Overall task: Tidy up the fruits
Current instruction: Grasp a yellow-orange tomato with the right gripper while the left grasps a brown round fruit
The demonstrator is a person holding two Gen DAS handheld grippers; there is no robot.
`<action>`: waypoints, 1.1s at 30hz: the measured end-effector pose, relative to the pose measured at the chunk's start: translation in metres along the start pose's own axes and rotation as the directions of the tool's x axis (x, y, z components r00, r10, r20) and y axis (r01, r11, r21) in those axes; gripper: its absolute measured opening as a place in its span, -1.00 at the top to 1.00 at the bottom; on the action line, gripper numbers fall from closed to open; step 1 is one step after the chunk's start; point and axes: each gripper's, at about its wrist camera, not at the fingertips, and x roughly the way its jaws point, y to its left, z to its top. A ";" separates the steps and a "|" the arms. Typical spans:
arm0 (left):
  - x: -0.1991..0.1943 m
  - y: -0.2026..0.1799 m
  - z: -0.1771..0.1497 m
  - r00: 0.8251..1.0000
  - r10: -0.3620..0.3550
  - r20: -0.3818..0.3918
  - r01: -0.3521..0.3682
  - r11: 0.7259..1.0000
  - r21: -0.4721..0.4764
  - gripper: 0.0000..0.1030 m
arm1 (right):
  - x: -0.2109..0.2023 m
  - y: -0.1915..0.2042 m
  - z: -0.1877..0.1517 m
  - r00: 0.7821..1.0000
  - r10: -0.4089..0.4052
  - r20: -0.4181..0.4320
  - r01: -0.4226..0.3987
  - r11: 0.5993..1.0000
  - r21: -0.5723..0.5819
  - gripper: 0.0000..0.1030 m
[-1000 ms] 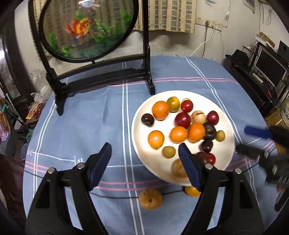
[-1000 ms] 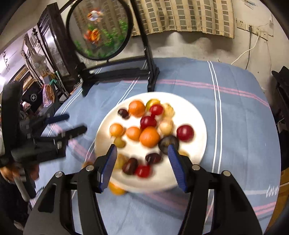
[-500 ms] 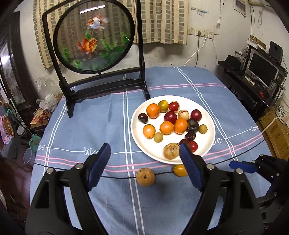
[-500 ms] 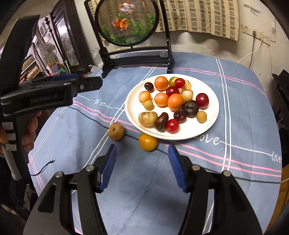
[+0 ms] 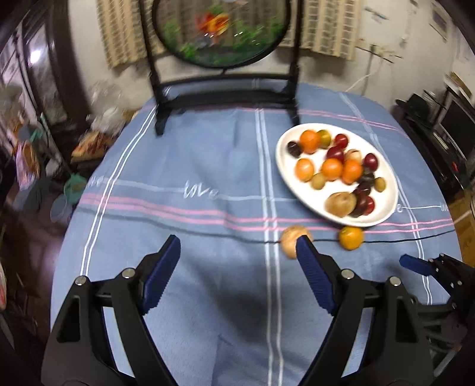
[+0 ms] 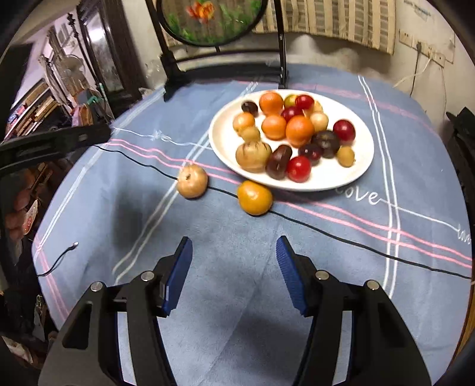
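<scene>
Tablecloth (image 6: 341, 237) reads "love"; left claw (image 5: 237, 261) wide, right claw (image 6: 234, 261) wide, both empty.

A lived-in home room, likely a sitting or dining room. A round table (image 6: 237, 237) under a blue striped tablecloth (image 5: 207, 166) woven with the word "love" carries a white plate (image 6: 326, 181) of mixed fruit. At twelve o'clock stands a round goldfish screen (image 5: 221, 29) on a dark wooden stand, with checked curtains (image 6: 335, 20) behind. At three o'clock sits a desk with a monitor (image 5: 457, 124); at nine o'clock, a dark cabinet (image 6: 101, 59) and household clutter
</scene>
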 end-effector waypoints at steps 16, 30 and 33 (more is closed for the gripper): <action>0.040 0.021 -0.011 0.996 -0.018 -0.091 0.017 1.000 -0.014 -0.58 | 0.084 -0.009 0.035 0.994 -0.073 -0.085 0.079 0.994 0.076 0.08; 0.091 -0.062 -0.010 0.984 -0.094 -0.150 0.117 0.982 0.151 -0.59 | 0.032 -0.039 -0.011 0.995 0.083 -0.059 -0.069 0.977 0.202 0.24; 0.108 -0.074 -0.007 0.983 -0.092 -0.161 0.118 0.980 0.160 -0.59 | 0.029 -0.041 -0.017 0.994 0.087 -0.063 -0.071 0.974 0.215 0.24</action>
